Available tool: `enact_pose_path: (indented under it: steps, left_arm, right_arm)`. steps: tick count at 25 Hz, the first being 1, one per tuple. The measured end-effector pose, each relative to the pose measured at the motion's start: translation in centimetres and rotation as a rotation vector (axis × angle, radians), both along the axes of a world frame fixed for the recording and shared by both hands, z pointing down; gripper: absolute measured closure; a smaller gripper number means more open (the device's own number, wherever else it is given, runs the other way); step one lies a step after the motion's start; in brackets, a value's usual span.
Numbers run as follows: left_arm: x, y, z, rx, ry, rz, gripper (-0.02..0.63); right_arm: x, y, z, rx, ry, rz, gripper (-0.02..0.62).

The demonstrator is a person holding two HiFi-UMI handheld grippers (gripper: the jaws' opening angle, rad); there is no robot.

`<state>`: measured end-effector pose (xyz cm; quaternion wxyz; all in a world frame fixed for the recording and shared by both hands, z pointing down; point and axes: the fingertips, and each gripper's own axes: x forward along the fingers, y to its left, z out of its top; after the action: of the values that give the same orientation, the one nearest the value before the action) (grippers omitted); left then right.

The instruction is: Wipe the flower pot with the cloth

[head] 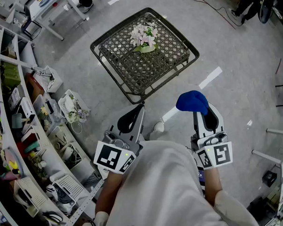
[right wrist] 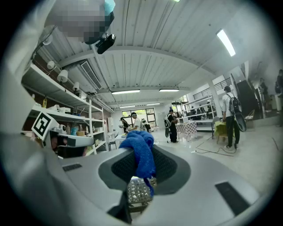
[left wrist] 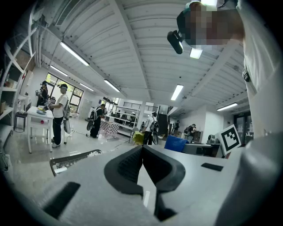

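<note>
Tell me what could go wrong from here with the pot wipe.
1. The flower pot stands free on the mesh table, and the left gripper is shut and empty, far from it; an unbraced wipe may tip it.
2. The right gripper pinches the blue cloth in a bunch, so it might slip out.
3. Blossoms overhang the pot and may snag.

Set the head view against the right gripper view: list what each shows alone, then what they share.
Head view only: the flower pot with its pink flowers, and the left gripper, jaws together.
Right gripper view only: people standing across the hall, under the ceiling lights.
Both: the blue cloth clamped in the right gripper, and the mesh table, of which the gripper view catches only a patch below the jaws.
</note>
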<state>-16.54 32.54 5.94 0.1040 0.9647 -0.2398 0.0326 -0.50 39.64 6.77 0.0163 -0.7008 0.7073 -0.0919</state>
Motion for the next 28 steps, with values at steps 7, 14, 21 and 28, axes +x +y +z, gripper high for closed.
enact_pose_path:
  steps: [7,14,21,28]
  left_arm:
    - [0.7,0.0,0.8,-0.006,-0.027,-0.018,0.584]
    - [1.8,-0.1,1.7,-0.015,-0.046,-0.030,0.584]
    - [3.3,-0.5,2.2,-0.028,-0.074,-0.012,0.584]
    - [5.5,-4.8,4.5,-0.044,-0.097,0.005,0.583]
  right_arm:
    - [0.8,0.0,0.6,-0.011,0.008,-0.006,0.512]
    - [2.5,1.2,0.9,0.020,-0.024,0.001,0.511]
    - [4.2,1.5,2.7,-0.028,-0.060,0.013,0.507]
    - [6.1,-3.0,3.5,-0.035,-0.073,-0.006,0.506]
